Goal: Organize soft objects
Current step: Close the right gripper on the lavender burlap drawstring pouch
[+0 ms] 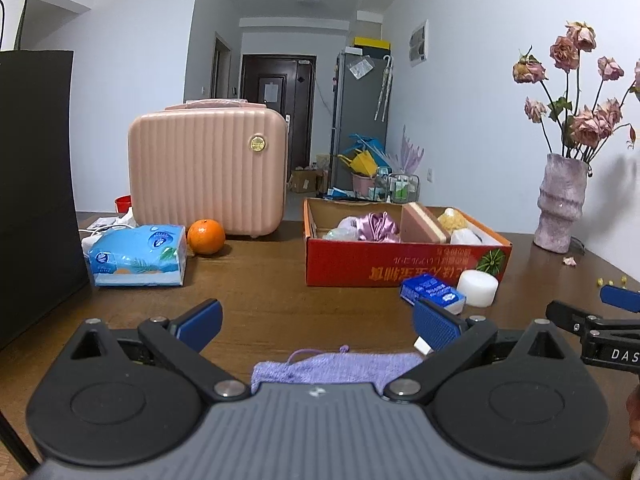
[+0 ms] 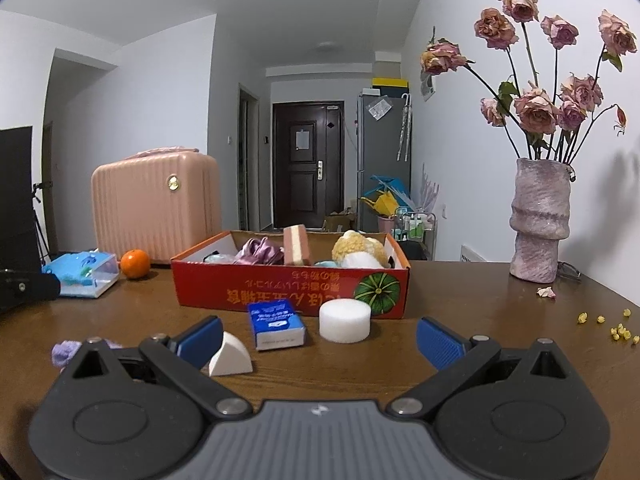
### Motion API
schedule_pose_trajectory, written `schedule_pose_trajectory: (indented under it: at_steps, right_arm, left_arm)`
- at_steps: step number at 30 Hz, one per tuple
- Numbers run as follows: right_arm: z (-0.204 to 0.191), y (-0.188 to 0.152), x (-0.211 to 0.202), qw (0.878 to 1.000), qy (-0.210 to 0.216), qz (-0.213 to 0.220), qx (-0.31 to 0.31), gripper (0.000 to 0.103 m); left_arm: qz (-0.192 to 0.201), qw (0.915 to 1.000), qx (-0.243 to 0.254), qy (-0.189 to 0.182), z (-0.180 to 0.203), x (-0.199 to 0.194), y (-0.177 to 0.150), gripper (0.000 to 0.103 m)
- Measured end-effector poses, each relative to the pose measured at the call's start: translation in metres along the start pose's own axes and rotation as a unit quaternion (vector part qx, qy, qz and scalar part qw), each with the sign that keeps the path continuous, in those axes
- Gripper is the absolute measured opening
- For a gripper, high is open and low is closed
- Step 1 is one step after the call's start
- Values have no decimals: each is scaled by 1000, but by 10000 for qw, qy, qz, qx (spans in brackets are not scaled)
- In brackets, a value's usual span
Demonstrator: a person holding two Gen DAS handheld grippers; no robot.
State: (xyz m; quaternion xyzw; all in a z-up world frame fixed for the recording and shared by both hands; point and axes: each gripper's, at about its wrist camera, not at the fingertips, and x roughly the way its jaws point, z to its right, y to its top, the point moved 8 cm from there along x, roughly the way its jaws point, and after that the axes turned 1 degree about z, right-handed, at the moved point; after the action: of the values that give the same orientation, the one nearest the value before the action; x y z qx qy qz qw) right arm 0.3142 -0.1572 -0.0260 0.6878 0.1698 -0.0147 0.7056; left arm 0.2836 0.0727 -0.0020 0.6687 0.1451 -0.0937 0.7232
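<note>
A red cardboard box (image 1: 404,266) (image 2: 288,292) on the brown table holds soft things: purple satin cloth (image 2: 260,251), a pink-and-cream sponge (image 2: 297,245), a yellow sponge (image 2: 358,245). In front of it lie a small blue tissue pack (image 2: 277,324) (image 1: 432,290), a white foam cylinder (image 2: 345,320) (image 1: 478,288) and a white foam wedge (image 2: 230,356). A lilac towel (image 1: 336,368) lies under my open left gripper (image 1: 318,326); its edge also shows in the right wrist view (image 2: 64,352). My right gripper (image 2: 320,338) is open and empty, just short of the tissue pack and cylinder.
A pink ribbed case (image 1: 208,170), an orange (image 1: 206,237) and a blue tissue packet (image 1: 138,256) stand at the back left. A black bag (image 1: 36,184) fills the far left. A vase of dried roses (image 2: 540,224) stands at the right; petals and yellow bits (image 2: 608,326) lie nearby.
</note>
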Motion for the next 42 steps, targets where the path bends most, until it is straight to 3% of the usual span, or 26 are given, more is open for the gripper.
schedule_pose_trajectory:
  at_steps: [12,25,35,42]
  right_arm:
    - [-31,-15,6,9988,247,-352,-245,103]
    - [-128,-18,25,9867,1192,-779,-787,103]
    - [-168,-26,53,9788,1380,-1259,-845,103]
    - [-180,-35,69,9742,1440,-1465,-936,103]
  left_arm:
    - [-113,9997,191,34,-31,-5,-14,103]
    - [-447,9988,158,131,-66,2,-22,103]
    - [-787,9965,139,233,-93,11,-32,103]
    - [-818,9959,6,376,-104,12,-31,103]
